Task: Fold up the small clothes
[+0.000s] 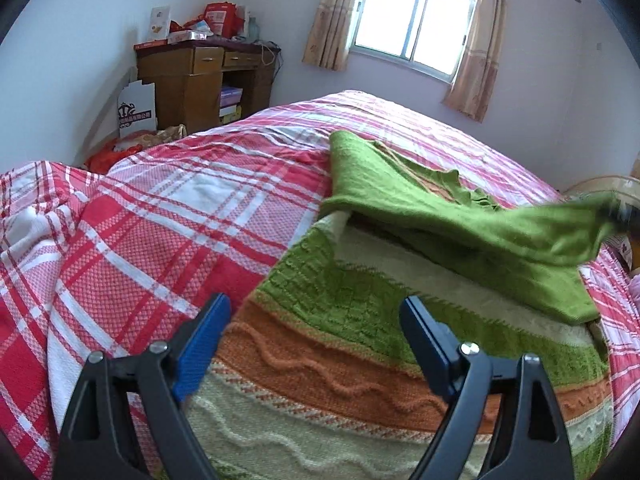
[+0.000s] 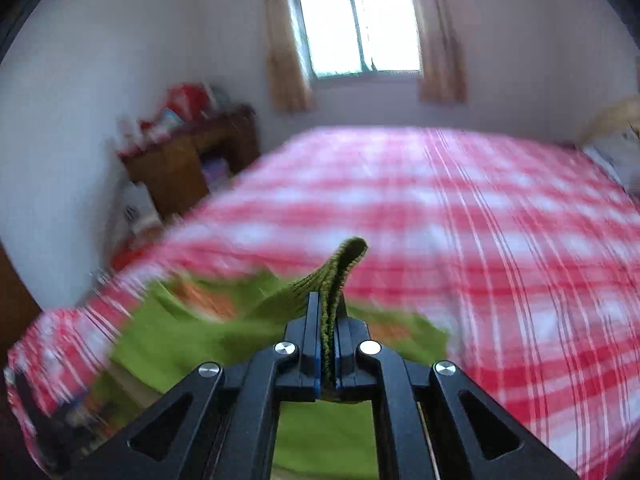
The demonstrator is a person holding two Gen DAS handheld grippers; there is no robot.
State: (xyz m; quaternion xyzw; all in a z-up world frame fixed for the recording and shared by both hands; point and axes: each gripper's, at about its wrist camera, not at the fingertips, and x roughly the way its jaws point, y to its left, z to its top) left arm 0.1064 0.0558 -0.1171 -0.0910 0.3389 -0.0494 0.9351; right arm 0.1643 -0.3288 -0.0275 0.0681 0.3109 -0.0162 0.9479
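Bed, covered in red-and-white plaid, spanning most of both views. Knitted sweater, green with orange and cream bands, spread over the near part of the bed, body flat, one green sleeve lifted across it toward the right.

Handling, as judged: soft, light, limp knit; no stiffness, sagging wherever unsupported; grippy rather than slippery; not fragile, though loose stitches liable to snag. Best taken at doubled edges: cuff, hem, shoulder seam.

Right gripper: clenched on the ribbed cuff, fabric pinched between the pads and standing up beyond the tips. Left gripper: released, jaws wide apart, hovering over the sweater body, nothing between the pads.

Hard to make out: right wrist view heavily blurred, sweater there only a green smear; sweater's near hem cut off by the frame; second sleeve not identifiable.
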